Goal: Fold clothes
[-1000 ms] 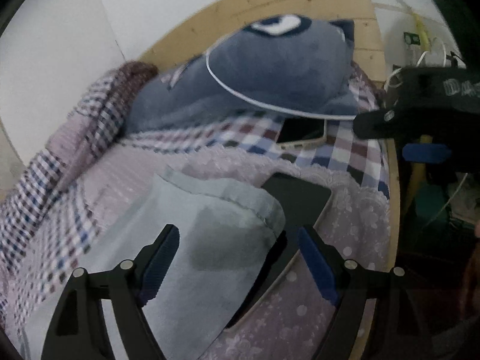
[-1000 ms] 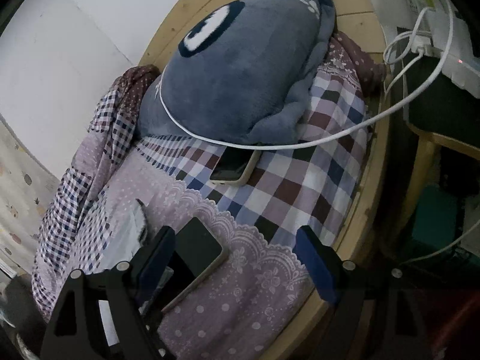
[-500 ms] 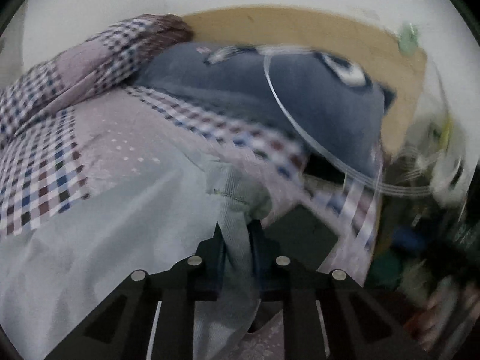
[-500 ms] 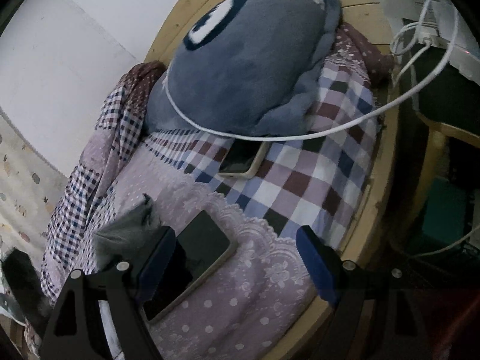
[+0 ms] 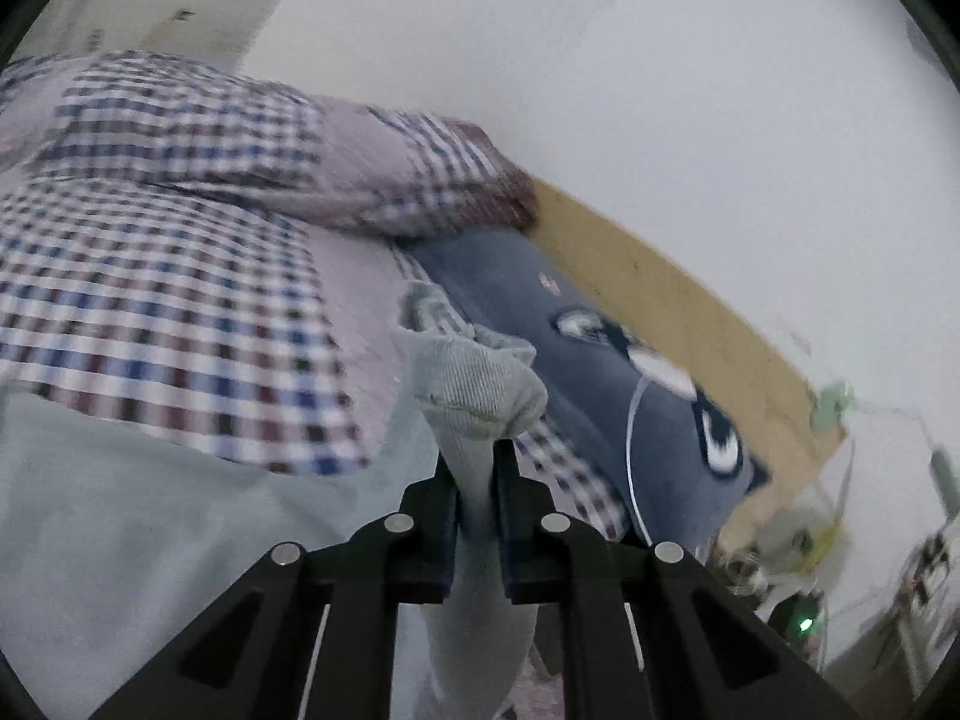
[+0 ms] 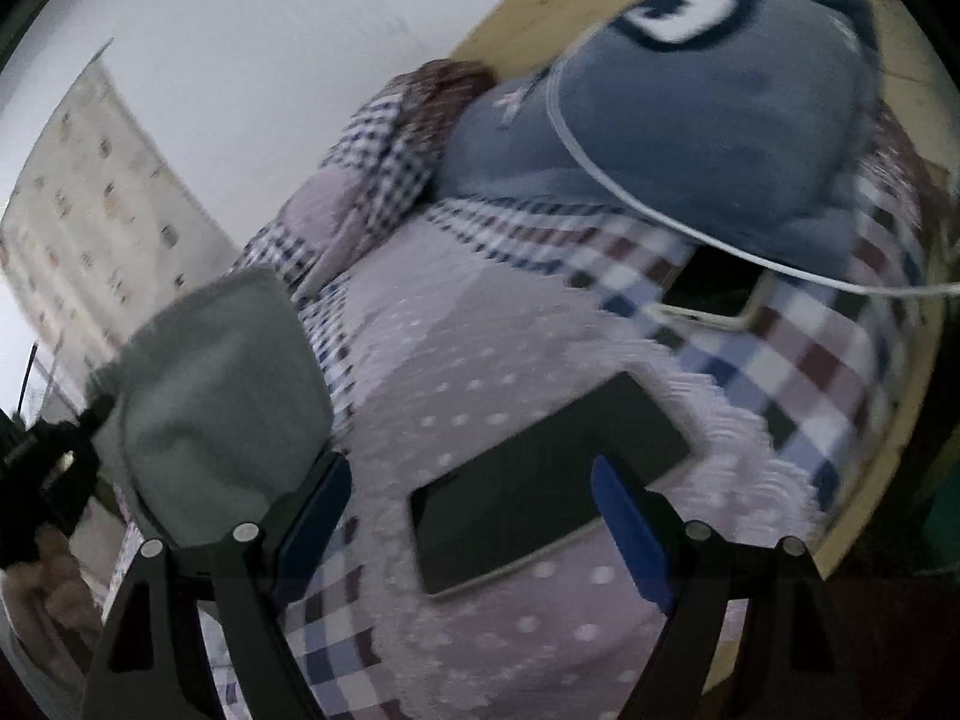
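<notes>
While its jaws pinch a bunched fold of pale twill garment [image 5: 480, 384], the left gripper [image 5: 477, 480] holds that ribbed cloth lifted above the bed's [image 6: 480, 396] near-left part. Spread wide and holding nothing, the right gripper [image 6: 471, 504] hangs over a flat dark phone [image 6: 540, 480] on dotted lilac fabric. Beyond it, a second phone [image 6: 714, 294] lies beside a soft grey plush [image 6: 690, 120] against the headboard.

left wrist cam low and close over the bed, tilted, facing the headboard [image 5: 672, 300], right wrist cam higher, looking down the bed, both views share the grey plush pillow [image 5: 600, 384] [image 6: 690, 138] and checked bedding [image 5: 150, 300] [image 6: 780, 348]
</notes>
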The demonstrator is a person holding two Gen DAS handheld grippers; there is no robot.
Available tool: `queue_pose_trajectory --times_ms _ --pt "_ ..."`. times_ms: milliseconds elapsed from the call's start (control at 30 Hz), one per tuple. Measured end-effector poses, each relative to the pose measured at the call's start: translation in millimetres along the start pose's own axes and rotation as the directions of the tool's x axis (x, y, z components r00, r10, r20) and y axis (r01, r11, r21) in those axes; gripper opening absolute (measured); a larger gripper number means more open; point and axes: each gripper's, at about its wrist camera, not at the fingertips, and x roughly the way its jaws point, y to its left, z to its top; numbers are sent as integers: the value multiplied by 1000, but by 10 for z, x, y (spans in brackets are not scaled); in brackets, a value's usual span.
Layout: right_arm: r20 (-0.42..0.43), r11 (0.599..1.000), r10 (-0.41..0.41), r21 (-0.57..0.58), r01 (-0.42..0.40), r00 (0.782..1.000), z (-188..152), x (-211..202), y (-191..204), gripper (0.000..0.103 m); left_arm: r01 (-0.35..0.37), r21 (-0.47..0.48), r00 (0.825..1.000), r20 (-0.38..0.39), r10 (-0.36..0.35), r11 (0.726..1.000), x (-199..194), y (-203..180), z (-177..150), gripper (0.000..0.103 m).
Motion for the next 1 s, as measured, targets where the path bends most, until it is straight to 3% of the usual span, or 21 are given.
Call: queue_pose_trajectory --times_ms 233,400,467,533,567,600,733,800,1000 --pt "-29 985 64 -158 -67 998 -121 109 570 86 -95 -173 989 91 112 980 -878 1017 -131 9" --pt "-88 946 83 -305 -107 993 -314 248 1031 86 -148 -317 974 118 194 937 -1449 1796 -275 10" --pt "-120 922 88 -367 -126 989 -435 315 1242 86 -156 -467 984 6 180 870 -1394 2337 -573 12" --pt "-149 894 89 -425 -145 985 -552 376 1446 86 -134 -631 990 -50 133 764 -1362 2715 -809 25" --pt "-156 880 87 -452 -149 984 -603 390 1536 86 -87 -692 995 -27 94 717 -1377 2827 -881 27" --pt "-159 861 84 -485 -152 984 -665 405 1644 86 -37 -710 998 10 62 704 -1405 2866 -899 34" --pt "-162 787 106 -589 -182 981 -875 419 2065 86 94 -684 995 89 -45 723 -1457 2795 -842 78" --pt "-161 749 142 -628 -212 977 -980 390 2266 86 142 -681 989 119 -82 719 -1481 2774 -843 83" --pt "-178 638 259 -707 -306 949 -1339 304 2875 86 202 -707 979 145 -142 678 -1478 2878 -912 84"
